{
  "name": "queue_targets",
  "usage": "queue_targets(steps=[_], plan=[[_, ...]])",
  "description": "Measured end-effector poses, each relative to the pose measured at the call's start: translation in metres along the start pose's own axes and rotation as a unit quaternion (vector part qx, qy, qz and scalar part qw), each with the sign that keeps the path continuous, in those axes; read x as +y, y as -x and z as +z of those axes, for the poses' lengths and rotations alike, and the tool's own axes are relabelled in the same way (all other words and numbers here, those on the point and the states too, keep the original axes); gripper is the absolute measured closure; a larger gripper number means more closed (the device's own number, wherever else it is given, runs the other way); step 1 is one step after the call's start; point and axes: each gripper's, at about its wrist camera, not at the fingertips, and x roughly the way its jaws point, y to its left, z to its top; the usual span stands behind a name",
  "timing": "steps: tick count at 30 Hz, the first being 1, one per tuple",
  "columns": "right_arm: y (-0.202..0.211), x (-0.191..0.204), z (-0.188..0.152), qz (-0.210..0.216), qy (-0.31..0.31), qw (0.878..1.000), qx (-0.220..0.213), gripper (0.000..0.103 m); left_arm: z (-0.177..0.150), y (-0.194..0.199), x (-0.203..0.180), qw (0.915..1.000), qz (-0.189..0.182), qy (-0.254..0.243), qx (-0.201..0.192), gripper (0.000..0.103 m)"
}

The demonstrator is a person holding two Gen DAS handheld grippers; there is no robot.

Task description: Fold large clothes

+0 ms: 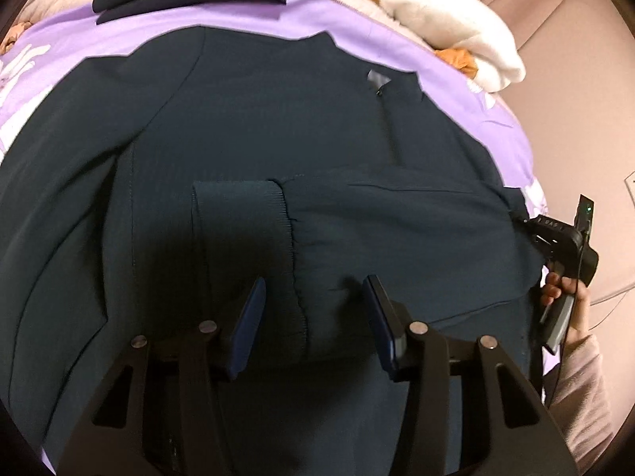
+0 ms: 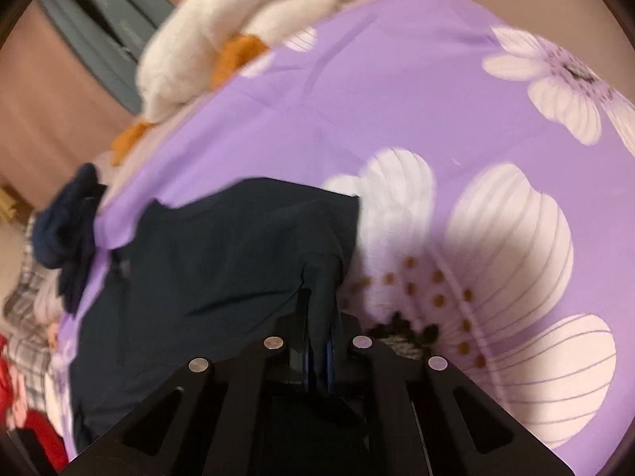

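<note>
Left tool (image 1: 313,317) half apart over our navy jacket (image 1: 258,139) cuff (image 1: 242,214); right tool (image 2: 317,317) clamped on hem. Next: pinch cuff, fold across bed (image 2: 397,79).

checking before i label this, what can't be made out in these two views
- Left wrist view: the dark teal jacket hem, cut off below the left gripper.
- Right wrist view: right gripper pads, buried in jacket fabric.
- Right wrist view: white plush toy, motion-blurred.
</note>
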Motion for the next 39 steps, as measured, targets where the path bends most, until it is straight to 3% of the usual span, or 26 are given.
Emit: queue_targets(steps=[2, 4, 6, 7, 8, 9, 11, 14, 16, 19, 21, 23, 24, 25, 27, 30, 33, 36, 39], plan=[[0.000, -0.003, 0.001, -0.002, 0.006, 1.000, 0.012, 0.096, 0.002, 0.000, 0.002, 1.0000, 0.002, 0.000, 0.000, 0.052], [0.009, 0.006, 0.003, -0.021, 0.021, 1.000, 0.009, 0.071, 0.003, -0.001, 0.004, 1.0000, -0.001, 0.003, 0.003, 0.052], [0.035, 0.012, 0.003, -0.055, 0.047, 0.997, -0.038, 0.068, 0.002, 0.001, 0.005, 1.0000, -0.002, 0.003, 0.004, 0.052], [0.054, 0.023, 0.000, -0.058, 0.072, 0.993, -0.078, 0.068, 0.002, 0.001, 0.004, 1.0000, -0.001, 0.002, 0.004, 0.052], [0.064, 0.019, -0.002, -0.046, 0.083, 0.991, -0.090, 0.068, 0.001, 0.001, 0.004, 1.0000, 0.002, 0.001, 0.003, 0.052], [0.071, 0.025, -0.007, -0.019, 0.100, 0.991, -0.087, 0.068, 0.000, 0.002, 0.003, 1.0000, 0.005, -0.002, 0.002, 0.052], [0.073, 0.039, -0.028, 0.022, 0.144, 0.988, -0.041, 0.068, -0.001, 0.002, 0.000, 0.9999, 0.013, -0.011, 0.000, 0.052], [0.058, 0.050, -0.067, 0.001, 0.215, 0.976, 0.019, 0.068, -0.001, -0.002, -0.008, 0.9992, 0.026, -0.031, -0.002, 0.052], [0.040, 0.051, -0.090, -0.038, 0.250, 0.966, 0.052, 0.068, -0.002, -0.001, -0.008, 0.9988, 0.028, -0.040, -0.004, 0.051], [0.040, 0.061, -0.107, -0.071, 0.297, 0.952, 0.027, 0.068, -0.005, 0.010, 0.003, 0.9999, 0.013, -0.011, -0.003, 0.051], [0.044, 0.067, -0.106, -0.071, 0.286, 0.955, 0.039, 0.068, -0.012, 0.031, 0.016, 0.9996, -0.010, 0.025, -0.008, 0.043], [0.062, 0.072, -0.106, -0.026, 0.257, 0.965, 0.045, 0.064, -0.025, 0.059, 0.027, 0.9985, -0.013, 0.045, -0.027, 0.030], [0.073, 0.074, -0.109, -0.009, 0.253, 0.967, 0.039, 0.057, -0.034, 0.075, 0.033, 0.9977, -0.014, 0.052, -0.041, 0.027], [0.087, 0.074, -0.113, 0.001, 0.251, 0.967, 0.033, 0.052, -0.047, 0.096, 0.043, 0.9962, -0.023, 0.063, -0.056, 0.027], [0.107, 0.081, -0.129, 0.024, 0.254, 0.967, 0.024, 0.050, -0.071, 0.127, 0.060, 0.9931, -0.038, 0.087, -0.070, 0.026], [0.131, 0.081, -0.153, 0.040, 0.251, 0.967, 0.023, 0.044, -0.120, 0.182, 0.099, 0.9837, -0.042, 0.141, -0.103, 0.021], [0.153, 0.075, -0.178, 0.071, 0.239, 0.968, 0.025, 0.043, -0.172, 0.238, 0.147, 0.9675, -0.027, 0.206, -0.144, 0.021], [0.158, 0.076, -0.197, 0.099, 0.218, 0.970, 0.032, 0.040, -0.223, 0.286, 0.189, 0.9440, -0.008, 0.271, -0.189, 0.011], [0.164, 0.069, -0.211, 0.107, 0.199, 0.973, 0.035, 0.040, -0.268, 0.315, 0.228, 0.9128, -0.017, 0.342, -0.222, 0.008]])
